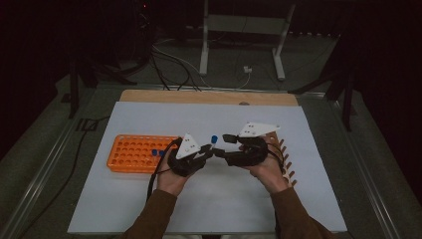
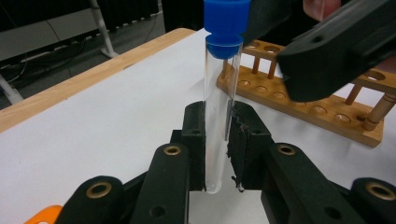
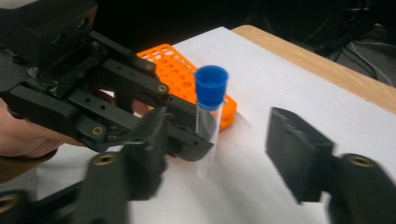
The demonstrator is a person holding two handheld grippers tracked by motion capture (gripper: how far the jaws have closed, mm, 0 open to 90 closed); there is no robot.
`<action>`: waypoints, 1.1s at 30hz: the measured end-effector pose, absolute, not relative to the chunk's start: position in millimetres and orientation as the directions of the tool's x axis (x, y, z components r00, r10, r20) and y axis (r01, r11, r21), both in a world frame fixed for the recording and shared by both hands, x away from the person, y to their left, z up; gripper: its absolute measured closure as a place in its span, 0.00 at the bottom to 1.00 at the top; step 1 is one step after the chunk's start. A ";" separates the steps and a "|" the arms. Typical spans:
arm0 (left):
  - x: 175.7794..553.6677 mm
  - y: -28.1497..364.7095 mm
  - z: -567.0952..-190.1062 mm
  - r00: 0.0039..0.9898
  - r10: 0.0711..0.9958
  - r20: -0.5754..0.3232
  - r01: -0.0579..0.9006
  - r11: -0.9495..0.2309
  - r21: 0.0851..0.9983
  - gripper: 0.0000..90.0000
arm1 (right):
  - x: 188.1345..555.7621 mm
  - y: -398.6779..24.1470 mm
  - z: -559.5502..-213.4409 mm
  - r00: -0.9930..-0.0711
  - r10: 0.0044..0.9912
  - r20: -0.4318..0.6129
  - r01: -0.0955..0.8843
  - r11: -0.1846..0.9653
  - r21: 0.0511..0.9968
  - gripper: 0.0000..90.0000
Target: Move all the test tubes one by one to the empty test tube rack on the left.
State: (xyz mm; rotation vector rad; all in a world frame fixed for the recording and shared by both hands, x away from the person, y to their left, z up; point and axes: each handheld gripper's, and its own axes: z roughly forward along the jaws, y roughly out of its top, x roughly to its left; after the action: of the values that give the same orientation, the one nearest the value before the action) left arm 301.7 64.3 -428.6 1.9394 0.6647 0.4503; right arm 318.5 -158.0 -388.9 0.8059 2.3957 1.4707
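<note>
1. Tube [image 2: 217,116] work runs over a white mat [image 1: 149,199] on the table, with an orange rack [image 1: 130,152] to the left and a wooden rack [image 2: 322,112] to the right, so both racks are within reach of either hand.
2. Left gripper [image 2: 217,140] is clenched on the clear tube's lower half, holding it upright above the mat, probably so the top stays free for the other hand.
3. Right gripper [image 3: 219,154] is released; its jaws stand apart on either side of the tube without touching it, which reads as a hand-over in progress.
4. The blue cap [image 3: 211,87] tops the tube, between the two racks in the high view.
</note>
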 end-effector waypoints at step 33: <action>294.4 116.0 -409.7 0.731 0.682 -0.020 0.281 -0.274 0.920 0.87 | 321.9 -208.6 -394.0 -0.713 0.693 0.104 0.388 0.266 0.883 0.00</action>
State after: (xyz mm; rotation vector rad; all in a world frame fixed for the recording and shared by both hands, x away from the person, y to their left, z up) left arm 294.4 116.0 -409.7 1.8595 0.7467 0.4663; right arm 321.9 -208.6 -394.0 0.9925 2.2380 1.4254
